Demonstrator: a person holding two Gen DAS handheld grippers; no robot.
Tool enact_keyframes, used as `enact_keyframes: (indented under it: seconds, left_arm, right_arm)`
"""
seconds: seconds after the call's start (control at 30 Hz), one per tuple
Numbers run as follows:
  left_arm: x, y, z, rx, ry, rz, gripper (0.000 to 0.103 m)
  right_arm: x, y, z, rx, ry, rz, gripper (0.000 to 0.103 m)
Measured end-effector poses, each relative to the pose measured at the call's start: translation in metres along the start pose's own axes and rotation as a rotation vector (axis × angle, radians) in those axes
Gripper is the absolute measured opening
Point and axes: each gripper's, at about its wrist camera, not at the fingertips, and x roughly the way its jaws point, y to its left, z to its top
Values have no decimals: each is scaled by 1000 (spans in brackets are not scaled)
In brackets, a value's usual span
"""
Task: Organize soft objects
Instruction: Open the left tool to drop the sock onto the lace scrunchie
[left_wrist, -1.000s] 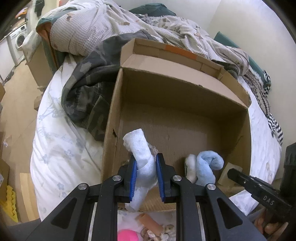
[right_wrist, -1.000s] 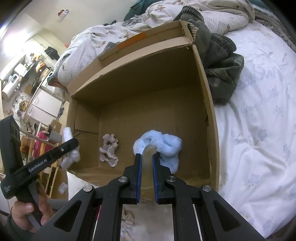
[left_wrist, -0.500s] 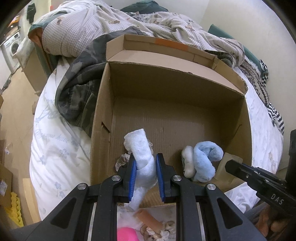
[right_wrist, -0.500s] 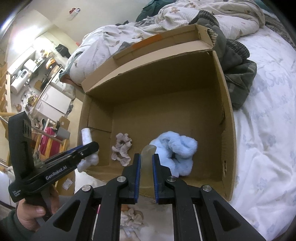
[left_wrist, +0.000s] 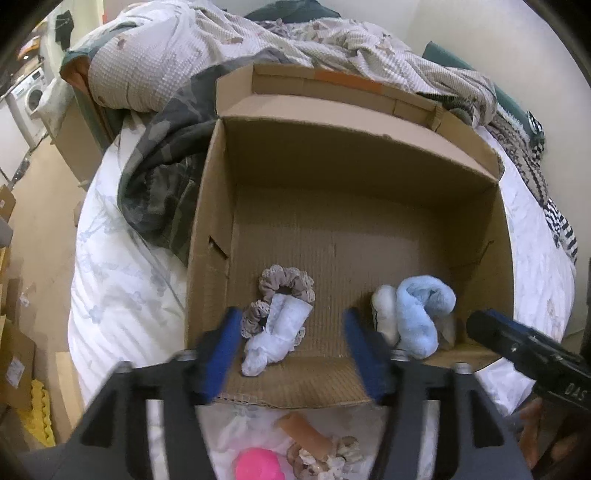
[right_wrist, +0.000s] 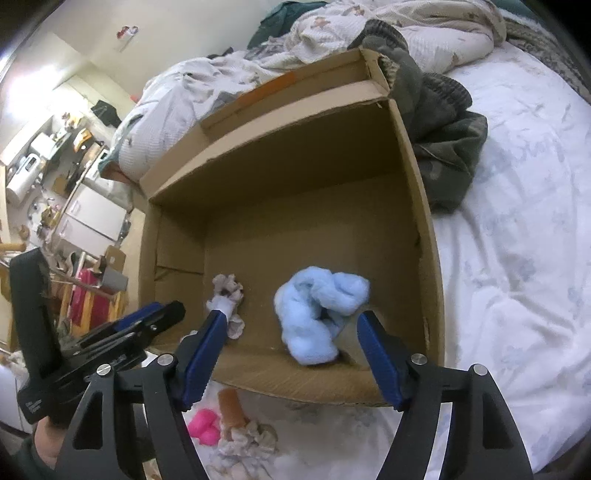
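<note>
An open cardboard box (left_wrist: 369, 158) (right_wrist: 295, 155) stands on the bed. Inside near its front wall lie a white rolled sock (left_wrist: 277, 332) (right_wrist: 223, 306) on a grey scrunchie (left_wrist: 288, 284) (right_wrist: 227, 286), and a light blue fluffy sock (left_wrist: 421, 314) (right_wrist: 317, 310) with a translucent piece (right_wrist: 349, 332) beside it. My left gripper (left_wrist: 291, 350) is open and empty over the front wall, above the white sock. My right gripper (right_wrist: 291, 354) is open and empty, just in front of the blue sock.
In front of the box on the white sheet lie a pink ball (left_wrist: 255, 463) (right_wrist: 203, 424), a tan tube (left_wrist: 303, 432) (right_wrist: 231, 406) and a beige scrunchie (left_wrist: 332, 454) (right_wrist: 251, 439). A camouflage jacket (left_wrist: 166, 166) (right_wrist: 443, 147) and a rumpled duvet (left_wrist: 166, 62) lie beside and behind the box.
Both grippers opened. The left let go of the white sock, which dropped onto the grey scrunchie in the box. The right let go of the translucent piece beside the blue sock.
</note>
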Motion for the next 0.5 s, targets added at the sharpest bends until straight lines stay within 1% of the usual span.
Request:
enact_keyframes:
  seconds: [0.07, 0.13, 0.2, 0.23, 0.27, 0.37, 0.5]
  left_arm:
    - [-5, 0, 1, -3, -20, -10, 63]
    - [-7, 0, 3, -1, -28, -9, 63]
    - [-11, -1, 3, 7, -45, -1, 63]
    - [-13, -1, 3, 11, -52, 8, 63]
    - [-15, -2, 3, 11, -62, 22, 63]
    - [-17, -3, 3, 19, -72, 56, 63]
    - [-21, -4, -1, 30, -82, 61, 63]
  right_arm:
    - [2, -3, 0, 27, 24, -3, 80]
    - [-3, -3, 0, 35, 6, 19, 81]
    - [-10, 1, 1, 20, -28, 29, 88]
    - [-13, 2, 2, 12, -44, 37, 97]
    - [-16, 4, 2, 7, -58, 41, 103]
    - [-17, 5, 3, 2, -72, 49, 103]
    - [-17, 7, 2, 1, -76, 45, 103]
